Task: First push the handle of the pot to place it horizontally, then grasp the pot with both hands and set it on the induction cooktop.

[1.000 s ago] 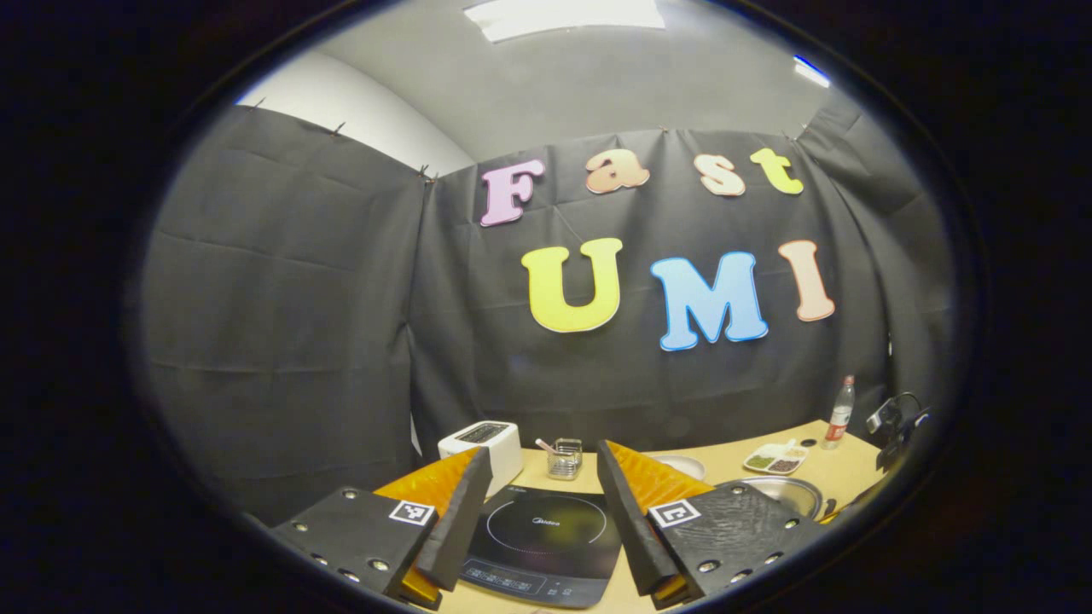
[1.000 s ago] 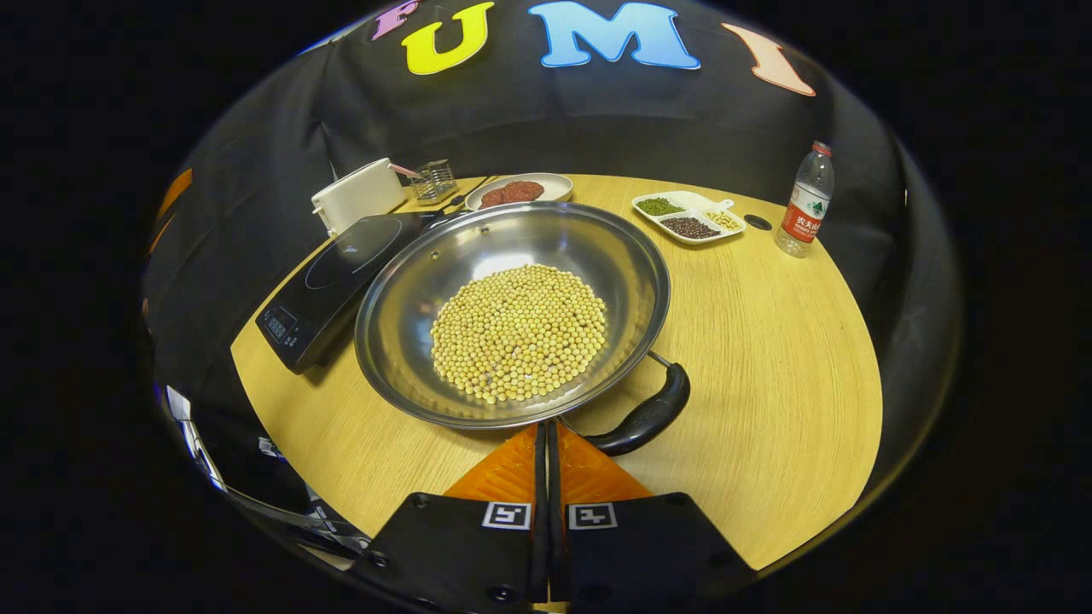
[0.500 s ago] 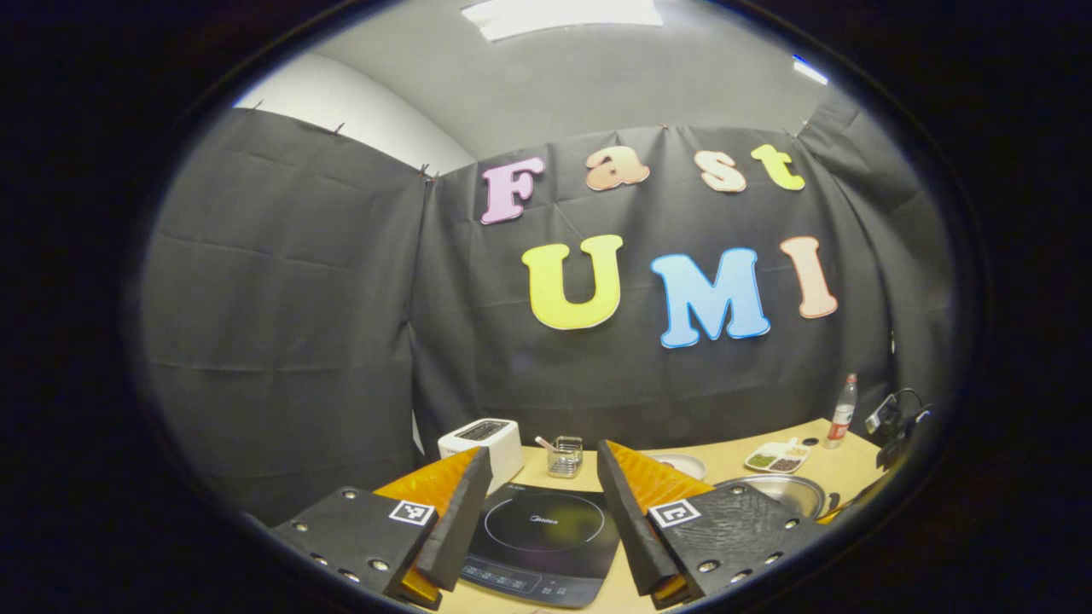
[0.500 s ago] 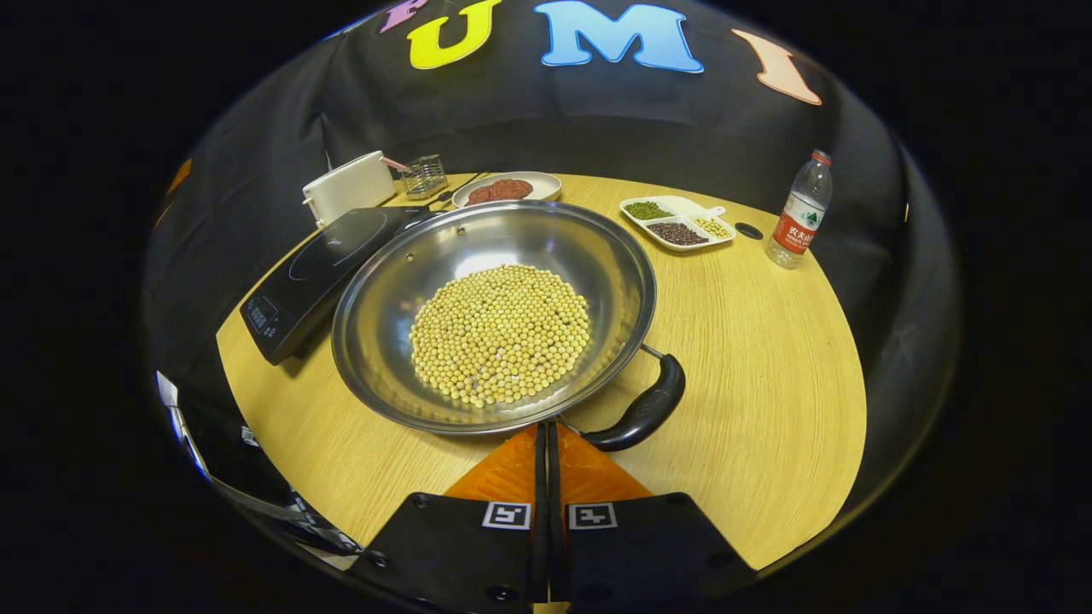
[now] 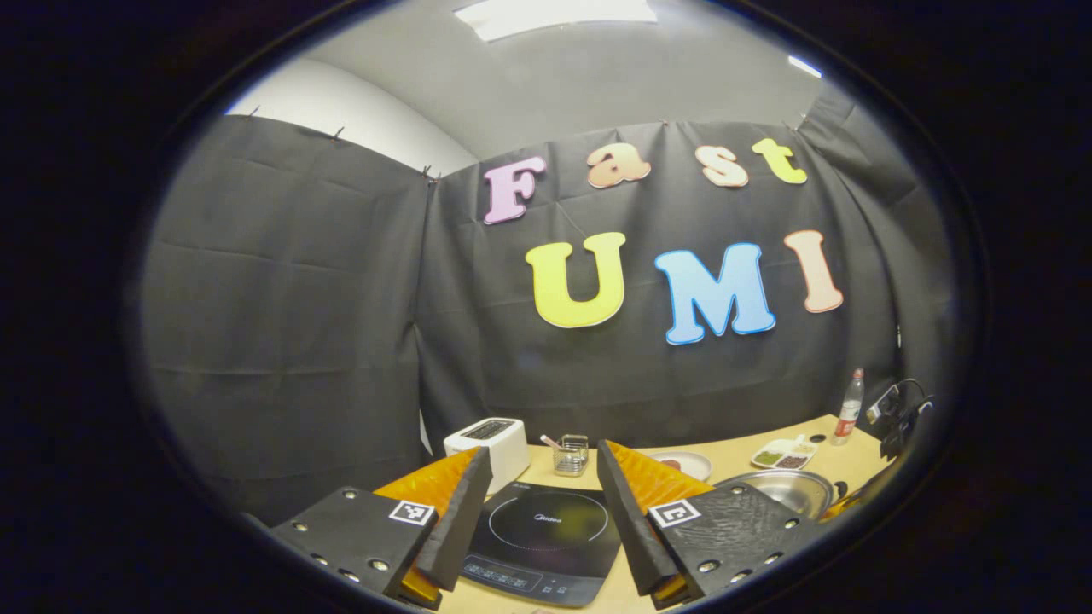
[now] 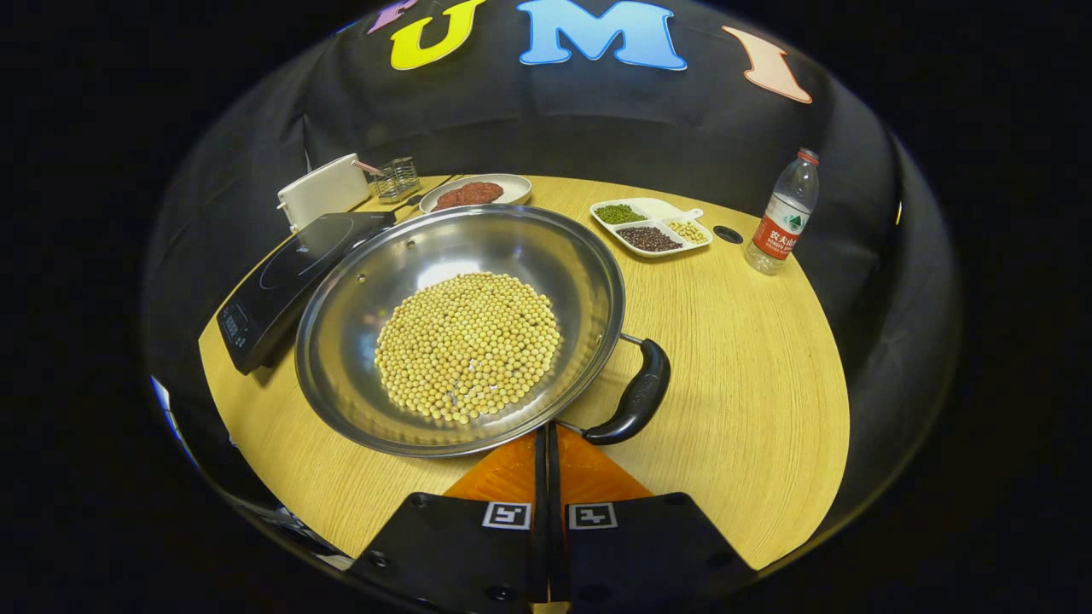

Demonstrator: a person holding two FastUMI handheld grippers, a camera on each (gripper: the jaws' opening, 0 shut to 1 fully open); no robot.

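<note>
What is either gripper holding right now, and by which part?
Nothing. The left gripper is open above the induction cooktop; the right gripper is shut with nothing between its fingers, by the pot's near rim beside the handle.

We see our left hand-held gripper raised and level, fingers spread wide with nothing between them. Our right hand-held gripper tilts downward, fingers pressed together, gripping nothing.

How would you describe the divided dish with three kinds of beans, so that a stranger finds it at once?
Start at the big steel pot of yellow beans. Behind it to the right, before the water bottle, lies the white divided dish. Unlike the round plate, it holds green, dark and pale beans apart.
</note>
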